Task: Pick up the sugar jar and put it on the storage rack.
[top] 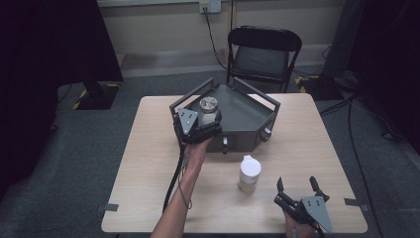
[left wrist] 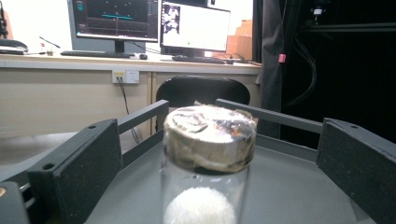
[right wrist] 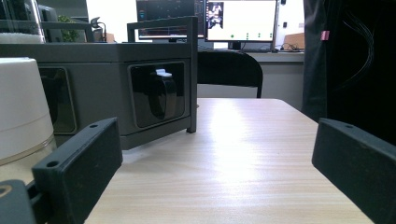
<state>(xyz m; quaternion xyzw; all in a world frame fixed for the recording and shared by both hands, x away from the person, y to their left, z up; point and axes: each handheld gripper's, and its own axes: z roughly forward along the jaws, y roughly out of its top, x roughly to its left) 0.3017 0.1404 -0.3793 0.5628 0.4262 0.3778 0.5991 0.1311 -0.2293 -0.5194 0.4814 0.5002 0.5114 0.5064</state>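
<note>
Over the tray's [top: 257, 106] near-left corner stands a jar [top: 208, 110] (foil lid), between the left gripper's [top: 200, 128] wide jaws, likely just set down. Right gripper [top: 299, 192], wide and empty, waits at the table's [top: 148, 148] near-right corner beside the white-lidded jar [top: 249, 172].

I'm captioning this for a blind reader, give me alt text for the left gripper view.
A clear jar with a foil-covered lid and white grains inside stands on a grey tray, between the two open black jaws of the left claw. Behind are a black chair and a desk with monitors.
</note>
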